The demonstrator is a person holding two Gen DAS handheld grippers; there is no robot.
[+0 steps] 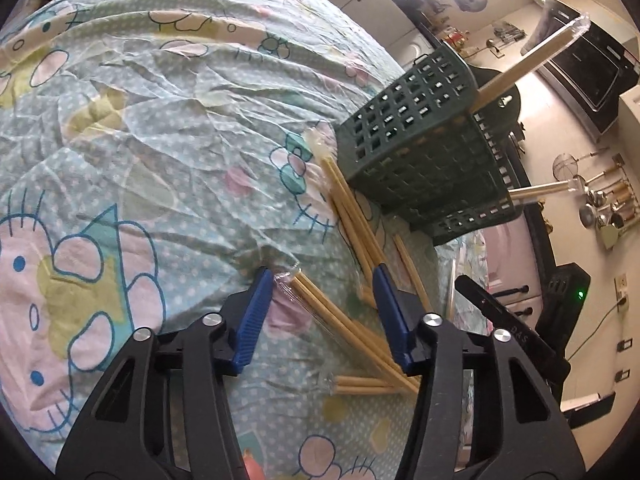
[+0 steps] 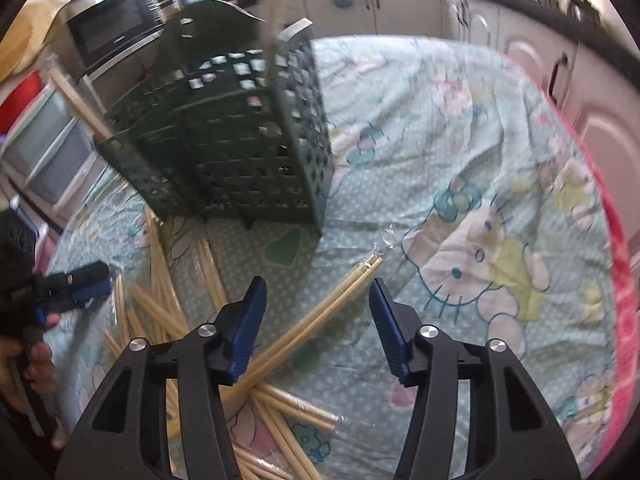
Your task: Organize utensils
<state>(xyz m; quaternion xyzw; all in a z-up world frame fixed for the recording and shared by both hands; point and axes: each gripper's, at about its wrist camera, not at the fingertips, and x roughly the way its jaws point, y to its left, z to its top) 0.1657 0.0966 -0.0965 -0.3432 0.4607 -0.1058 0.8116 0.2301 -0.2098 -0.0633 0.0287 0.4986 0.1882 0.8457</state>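
Lying diagonally, wrapped chopsticks — between open tongs

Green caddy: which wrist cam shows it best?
Right wrist: the caddy sits near centre, whole, base on the cloth, though blurred. Left wrist shows it sharper but off to the right, tilted.

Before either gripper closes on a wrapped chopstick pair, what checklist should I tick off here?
1. Left gripper jaws apart: ok.
2. Wrapped chopstick pair lies between the left jaws, pads not pressing: ok.
3. Right gripper jaws apart, another pair between them: ok.
4. Each gripper would take a single pair: cannot tell; the loose chopsticks cross each other.
5. Green basket upright on the tablecloth: ok.
6. Room left in the basket: cannot tell.
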